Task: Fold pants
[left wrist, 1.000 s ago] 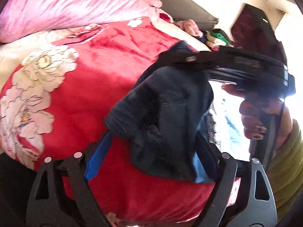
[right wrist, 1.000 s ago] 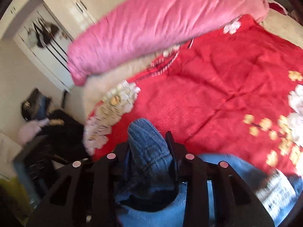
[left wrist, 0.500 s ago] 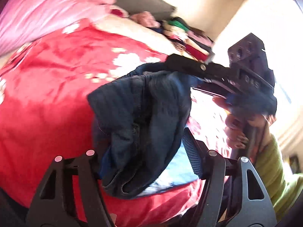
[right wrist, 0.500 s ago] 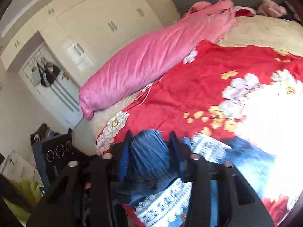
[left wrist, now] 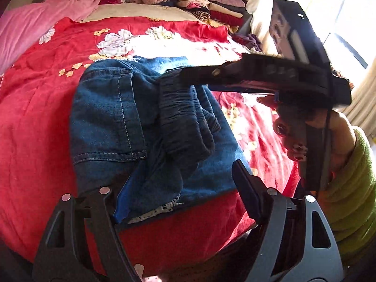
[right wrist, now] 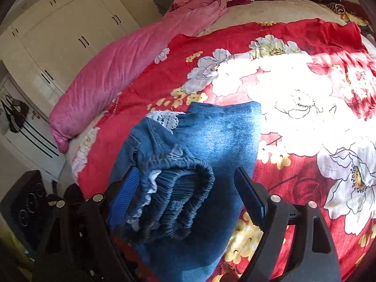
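Between the wide-spread fingers of the left claw [left wrist: 181, 188] a fold of the jeans [left wrist: 131, 117] is seen, touching the blue pad on one side only; nothing is gripped. The right claw [right wrist: 188, 190] is likewise spread wide, and the bunched elastic waistband [right wrist: 178, 188] lies loose between its fingers (against the blue pad, clear of the other finger). Just ahead of both claws, the jeans are laid folded on the red quilt [left wrist: 35, 122], with lace hem [right wrist: 164, 118] showing at the far edge. The long axis of the bundle is judged to run straight away from the right claw, which is the nearer to the waistband. Beyond lie a pink duvet [right wrist: 122, 70] and stacked clothes [left wrist: 206, 2].
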A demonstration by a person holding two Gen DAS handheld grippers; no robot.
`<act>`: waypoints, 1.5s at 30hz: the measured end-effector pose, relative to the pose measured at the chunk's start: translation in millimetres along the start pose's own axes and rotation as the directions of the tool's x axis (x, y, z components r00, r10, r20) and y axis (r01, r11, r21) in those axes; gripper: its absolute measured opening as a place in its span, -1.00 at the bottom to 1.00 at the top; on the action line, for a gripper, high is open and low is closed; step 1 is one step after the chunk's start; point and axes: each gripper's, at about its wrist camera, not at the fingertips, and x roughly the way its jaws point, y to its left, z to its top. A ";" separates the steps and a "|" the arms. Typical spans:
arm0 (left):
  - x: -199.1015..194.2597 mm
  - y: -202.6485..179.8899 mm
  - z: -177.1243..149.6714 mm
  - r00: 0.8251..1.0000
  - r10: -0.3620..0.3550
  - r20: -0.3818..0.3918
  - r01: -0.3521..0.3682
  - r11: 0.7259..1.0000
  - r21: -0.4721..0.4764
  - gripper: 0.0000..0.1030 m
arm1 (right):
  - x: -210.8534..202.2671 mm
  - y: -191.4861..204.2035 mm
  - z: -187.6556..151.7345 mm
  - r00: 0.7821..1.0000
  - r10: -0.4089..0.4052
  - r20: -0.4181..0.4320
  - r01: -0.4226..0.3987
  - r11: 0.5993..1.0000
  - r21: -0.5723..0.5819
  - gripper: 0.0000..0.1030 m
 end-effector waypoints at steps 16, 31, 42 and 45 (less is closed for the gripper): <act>-48.4 2.2 13.2 0.988 0.109 0.111 -0.114 0.993 0.040 0.67 | -61.0 -2.0 -19.1 0.986 -0.043 0.159 0.043 0.999 0.004 0.70; -49.1 40.1 35.6 0.967 0.226 0.117 -0.222 0.974 -0.040 0.81 | -82.2 33.6 -62.0 0.987 -0.005 0.161 0.012 0.999 -0.046 0.84; -17.2 81.6 67.5 0.981 0.185 0.062 -0.177 0.978 -0.110 -0.25 | -15.2 67.7 -75.4 0.997 0.081 0.002 -0.081 0.994 0.067 0.73; -4.9 80.9 72.6 0.985 0.166 0.045 -0.161 0.982 -0.102 -0.44 | 0.2 65.4 -66.8 0.995 0.101 -0.011 -0.098 0.982 0.164 0.73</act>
